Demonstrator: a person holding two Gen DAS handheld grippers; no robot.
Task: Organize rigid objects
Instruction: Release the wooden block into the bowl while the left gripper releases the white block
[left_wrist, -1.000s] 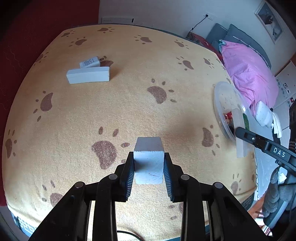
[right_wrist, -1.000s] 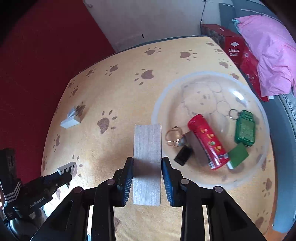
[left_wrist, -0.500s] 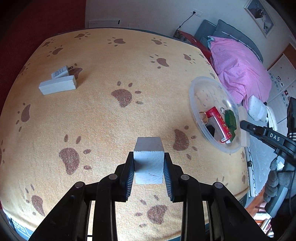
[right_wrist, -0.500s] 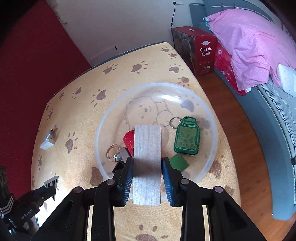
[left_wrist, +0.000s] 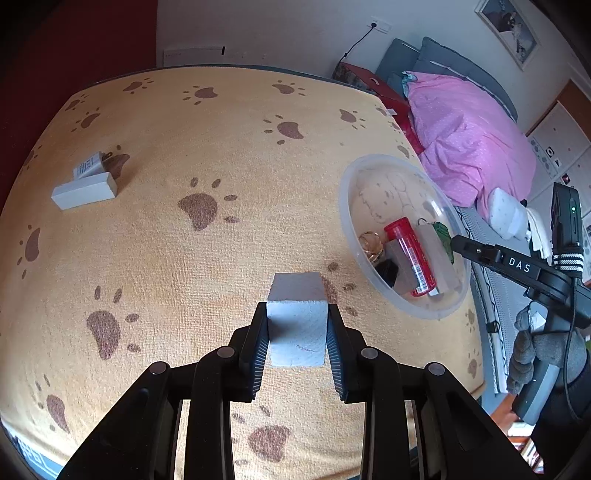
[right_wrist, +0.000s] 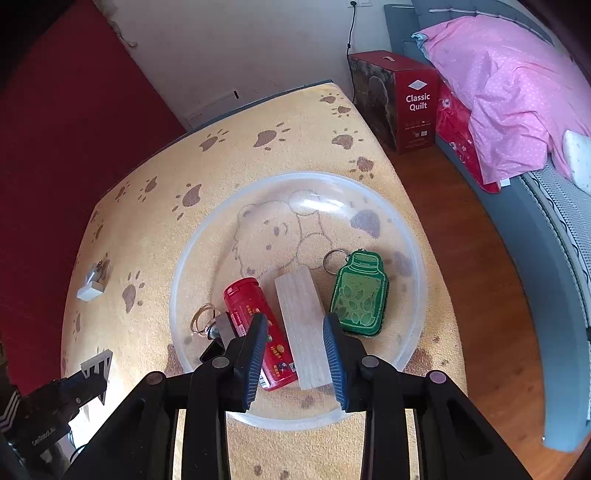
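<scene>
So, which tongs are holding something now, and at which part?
The left tongs hold a grey block, pinched on its two side faces. The right tongs are open and hold nothing; the wooden block lies in the bowl.

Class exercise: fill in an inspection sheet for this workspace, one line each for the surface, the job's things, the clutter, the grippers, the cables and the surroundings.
Surface: paw-print cloth covers the table.
Job's things: clear bowl holds wooden block, red tube, green jar keychain, key ring; white block and charger lie outside.
Clutter: nothing seen.
Grippers: left gripper clamps grey block; right gripper open above bowl.
Cables: wall cable.
Surroundings: pink bedding, quilt box.
</scene>
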